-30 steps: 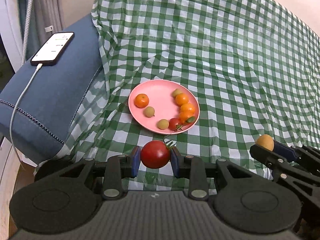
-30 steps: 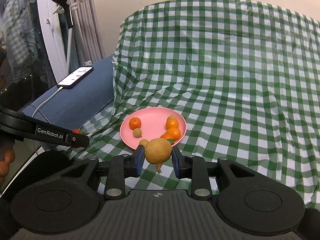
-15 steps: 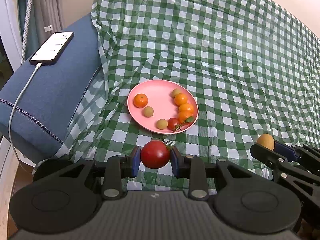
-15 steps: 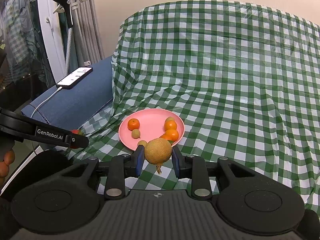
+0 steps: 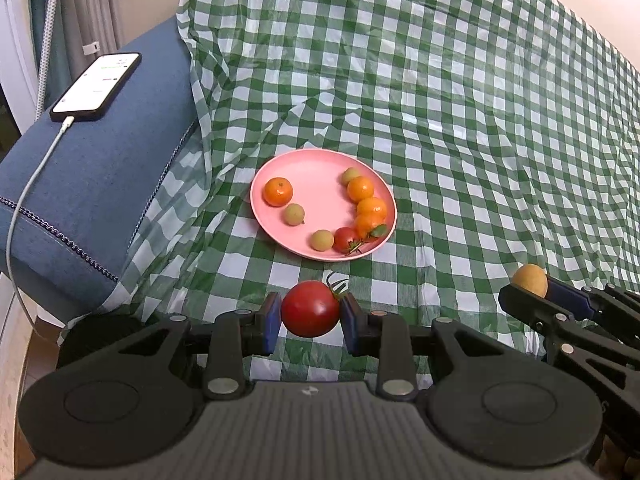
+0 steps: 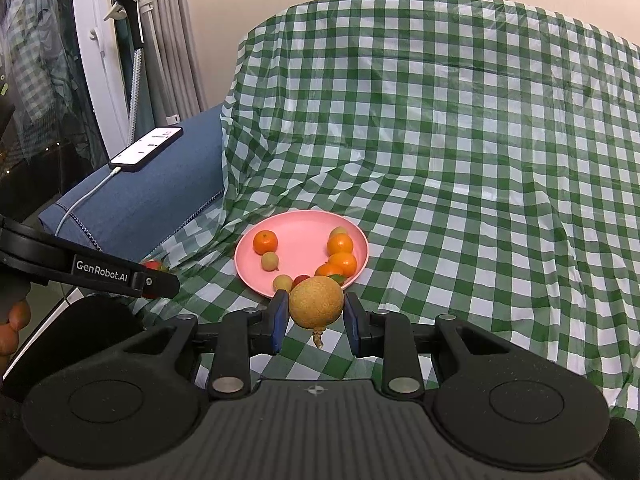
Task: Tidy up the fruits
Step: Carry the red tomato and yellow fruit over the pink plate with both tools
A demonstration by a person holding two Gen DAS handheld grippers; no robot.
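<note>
From the right wrist view the rough tan fruit (image 6: 316, 301) in the right gripper (image 6: 316, 316) hides the near rim of the pink plate (image 6: 304, 224) and half a small tomato there; its jaws are closed on it, stem hanging down. The left gripper (image 5: 310, 318) pinches a glossy red tomato (image 5: 310, 308) just short of the plate. On the plate lie smooth oranges (image 5: 278, 191) and pale green fruits (image 5: 294, 214). The checked cloth (image 5: 460, 120) is wrinkled plastic.
</note>
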